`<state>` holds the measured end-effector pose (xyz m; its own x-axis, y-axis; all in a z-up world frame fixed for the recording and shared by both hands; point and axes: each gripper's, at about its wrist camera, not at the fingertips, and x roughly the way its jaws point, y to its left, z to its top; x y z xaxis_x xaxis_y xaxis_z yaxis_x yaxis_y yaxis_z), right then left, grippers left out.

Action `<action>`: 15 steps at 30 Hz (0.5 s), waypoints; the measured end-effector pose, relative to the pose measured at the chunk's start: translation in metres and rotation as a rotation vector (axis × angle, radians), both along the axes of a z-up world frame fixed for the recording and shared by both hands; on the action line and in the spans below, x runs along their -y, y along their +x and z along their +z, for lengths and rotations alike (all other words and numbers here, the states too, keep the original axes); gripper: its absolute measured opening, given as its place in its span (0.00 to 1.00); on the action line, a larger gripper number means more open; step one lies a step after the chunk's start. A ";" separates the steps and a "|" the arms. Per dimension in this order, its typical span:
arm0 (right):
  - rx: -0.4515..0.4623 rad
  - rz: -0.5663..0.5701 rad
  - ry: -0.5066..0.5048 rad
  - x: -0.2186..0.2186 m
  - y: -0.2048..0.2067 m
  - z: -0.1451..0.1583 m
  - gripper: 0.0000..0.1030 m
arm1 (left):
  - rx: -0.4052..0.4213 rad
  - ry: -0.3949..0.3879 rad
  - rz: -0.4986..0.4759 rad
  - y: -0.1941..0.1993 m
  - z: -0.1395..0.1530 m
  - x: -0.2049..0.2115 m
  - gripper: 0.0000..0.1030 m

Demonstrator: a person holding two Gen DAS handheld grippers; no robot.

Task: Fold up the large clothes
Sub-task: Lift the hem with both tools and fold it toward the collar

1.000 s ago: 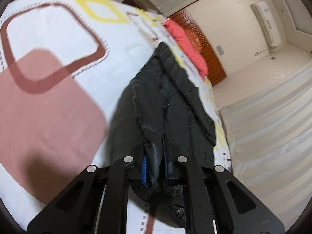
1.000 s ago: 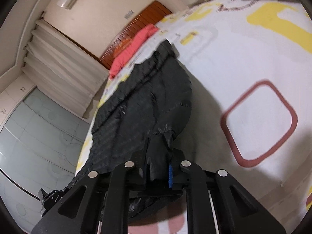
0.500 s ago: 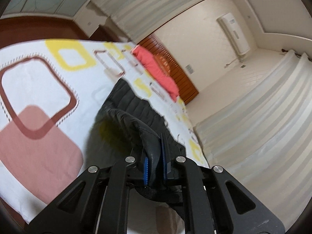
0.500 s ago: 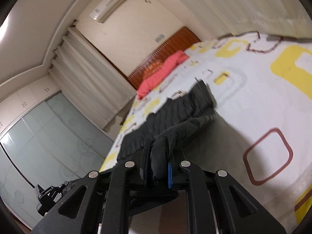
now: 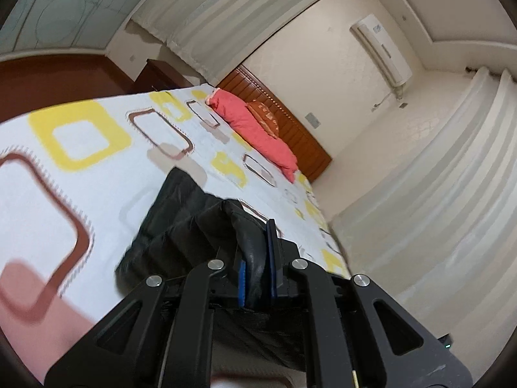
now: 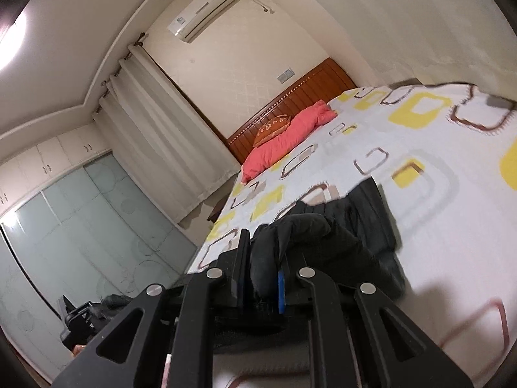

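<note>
A black quilted garment (image 5: 181,223) lies on the bed, its near end lifted off the sheet. My left gripper (image 5: 257,252) is shut on one near corner of it, with black fabric bunched between the blue pads. In the right wrist view the same black garment (image 6: 365,226) hangs from my right gripper (image 6: 263,258), which is shut on the other near corner. The far part of the garment still rests on the patterned sheet (image 5: 64,200). Both grippers are raised above the bed and point slightly down along its length.
The bed sheet (image 6: 436,194) is white with yellow and brown squares. A red pillow or quilt (image 5: 258,132) and an orange cushion (image 6: 271,127) lie by the wooden headboard (image 6: 310,93). Curtains (image 5: 436,177), a glass-door wardrobe (image 6: 80,226) and a wall air conditioner (image 6: 206,9) surround the bed.
Both grippers rose with the garment's near end, lifting and folding it toward the headboard. The views tipped from looking down at the sheet to looking along the bed at the far wall.
</note>
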<state>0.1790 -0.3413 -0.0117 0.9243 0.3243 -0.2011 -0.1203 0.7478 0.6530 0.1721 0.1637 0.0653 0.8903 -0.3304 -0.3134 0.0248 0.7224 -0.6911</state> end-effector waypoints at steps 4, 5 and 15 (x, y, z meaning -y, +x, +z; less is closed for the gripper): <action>-0.037 -0.008 -0.031 -0.006 0.068 0.000 0.14 | -0.044 0.042 0.021 0.073 -0.011 0.003 0.09; -0.051 -0.011 -0.045 -0.008 0.086 -0.001 0.14 | -0.057 0.055 0.026 0.090 -0.015 0.005 0.09; -0.237 -0.029 -0.065 -0.005 0.223 -0.054 0.14 | -0.207 0.179 0.070 0.233 -0.078 0.015 0.08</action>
<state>0.4022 -0.3368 -0.0661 0.8577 0.2775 -0.4327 0.0524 0.7902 0.6106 0.4054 0.1485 -0.0129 0.8202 -0.1932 -0.5385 -0.1581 0.8281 -0.5378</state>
